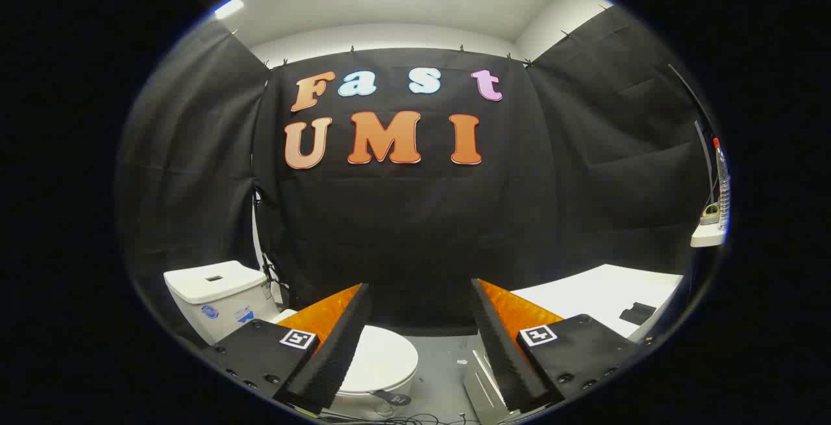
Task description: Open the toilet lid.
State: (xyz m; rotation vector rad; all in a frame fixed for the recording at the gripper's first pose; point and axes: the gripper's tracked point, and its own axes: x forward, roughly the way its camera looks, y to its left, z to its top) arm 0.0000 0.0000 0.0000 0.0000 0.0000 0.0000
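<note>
A white toilet stands low on the floor, down and to the left of my fingers. Its lid (380, 359) lies flat and closed over the bowl, partly hidden behind my left finger (334, 340). The white tank (217, 292) rises behind it against the black cloth wall. My gripper (421, 295) hangs well above the toilet, open wide, with nothing between its black ribbed pads. The right finger (500, 340) is over bare grey floor (441, 366).
A white table (597, 295) with a small black object (637, 313) on it sits to the right. A metal piece (483, 386) lies on the floor under the right finger. A shelf (707, 233) at far right holds a bottle (722, 185). Cables trail on the floor below the bowl.
</note>
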